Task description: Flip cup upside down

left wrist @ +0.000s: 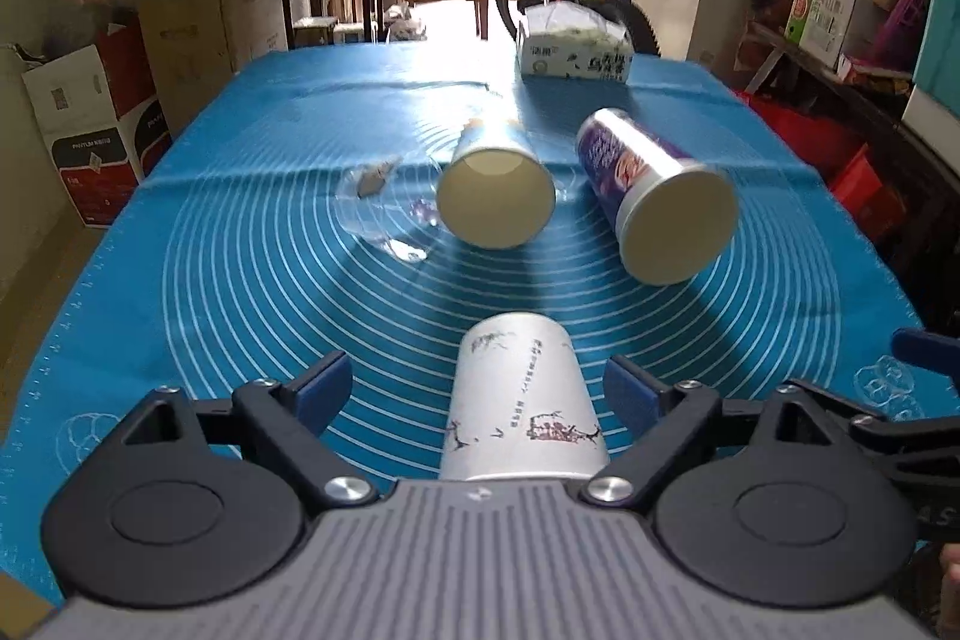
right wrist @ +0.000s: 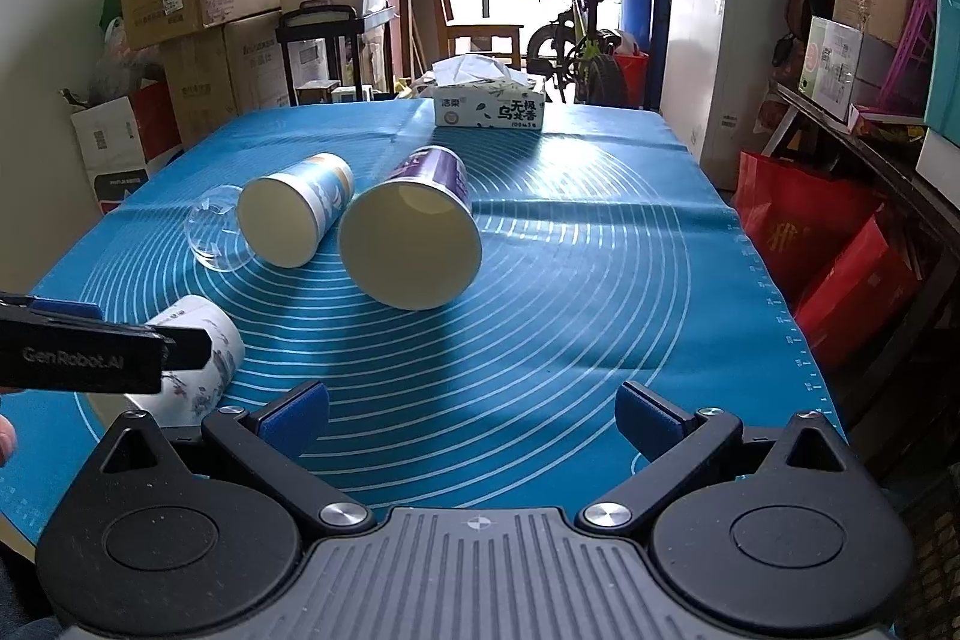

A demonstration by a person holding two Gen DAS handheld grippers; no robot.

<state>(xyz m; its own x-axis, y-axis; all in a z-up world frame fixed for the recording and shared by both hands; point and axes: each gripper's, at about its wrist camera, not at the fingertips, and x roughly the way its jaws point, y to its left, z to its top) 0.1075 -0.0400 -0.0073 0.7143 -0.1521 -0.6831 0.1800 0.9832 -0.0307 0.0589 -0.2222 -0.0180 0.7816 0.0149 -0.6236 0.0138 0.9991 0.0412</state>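
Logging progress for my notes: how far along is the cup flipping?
Done: nothing; no cup stands upside down yet. In hand: the left hand-held gripper sits open around the white cup, which lies on its side on the blue mat. Left: closing, lifting and inverting it. The right hand-held gripper is open and empty.

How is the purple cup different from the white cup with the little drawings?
The purple cup lies far out on the mat with its open mouth facing the cameras; the white cup lies between the open left hand-held gripper fingers, its bottom pointing away. Both are paper cups on their sides.
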